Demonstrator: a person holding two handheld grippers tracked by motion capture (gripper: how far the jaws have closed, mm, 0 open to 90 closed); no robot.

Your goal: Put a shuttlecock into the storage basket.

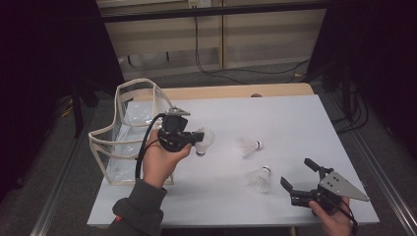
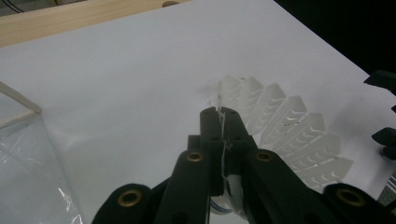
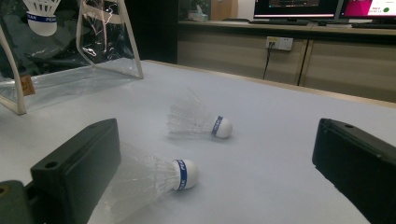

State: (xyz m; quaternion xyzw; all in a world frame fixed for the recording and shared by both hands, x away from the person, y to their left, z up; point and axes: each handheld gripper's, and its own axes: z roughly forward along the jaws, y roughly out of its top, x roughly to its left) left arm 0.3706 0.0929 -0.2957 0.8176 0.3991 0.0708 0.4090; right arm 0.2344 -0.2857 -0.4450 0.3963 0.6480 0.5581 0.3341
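My left gripper (image 1: 198,138) hovers just above the white table beside a clear bag (image 1: 114,129). It is shut on the feather skirt of a white shuttlecock (image 1: 207,139). In the left gripper view the jaws (image 2: 222,122) pinch the thin feather edge, and the shuttlecock's skirt (image 2: 286,127) fans out to the right. Two more shuttlecocks lie on the table, one in the middle (image 1: 249,146) and one nearer me (image 1: 260,178). My right gripper (image 1: 297,172) stands open at the front right, apart from them. Its view (image 3: 215,145) looks at the near shuttlecock (image 3: 154,179) and the far one (image 3: 198,120).
The clear bag (image 3: 60,60) with cream trim stands open-topped at the table's left edge. A strip of bare wood (image 1: 221,91) runs along the far side of the white tabletop (image 1: 275,118). Cables lie on the floor behind.
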